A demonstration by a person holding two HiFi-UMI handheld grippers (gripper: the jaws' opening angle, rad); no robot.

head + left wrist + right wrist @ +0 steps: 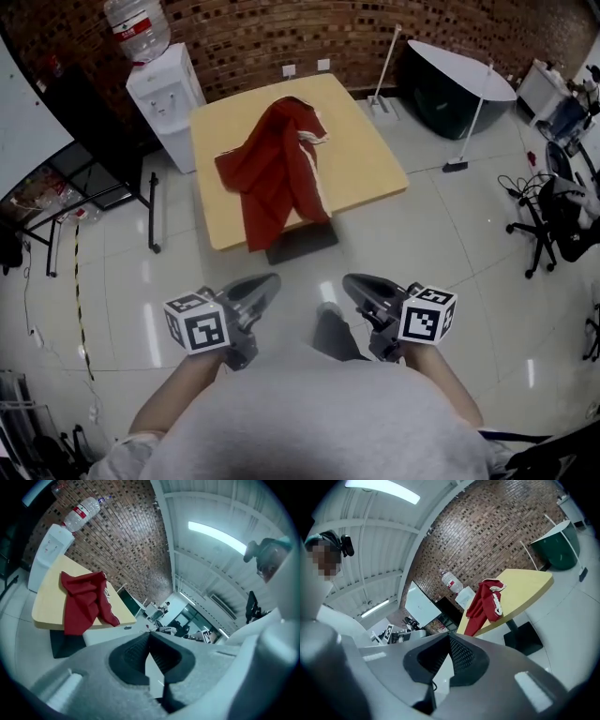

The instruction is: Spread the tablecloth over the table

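Water dispenser [161,92]: it stands far left against the brick wall, just beside the table's left corner, with a bottle on top.
My left forearm [178,394]: bare, it comes out from beside my grey shirt [309,412], low at my waist and angled inward.
My left gripper [270,279]: the jaws are pressed together and hold nothing. It points forward and a little down, well short of the table.
Tablecloth [277,173]: red and bunched in a heap across the middle of the tabletop, with one end hanging over the near edge. Neither tool touches it.
Table [366,155]: a pale square top on a dark base, ahead of me.
My right gripper [349,279]: the jaws are closed and empty. It mirrors the left and is angled inward.
My right forearm [450,384]: bare and tucked close to my side.
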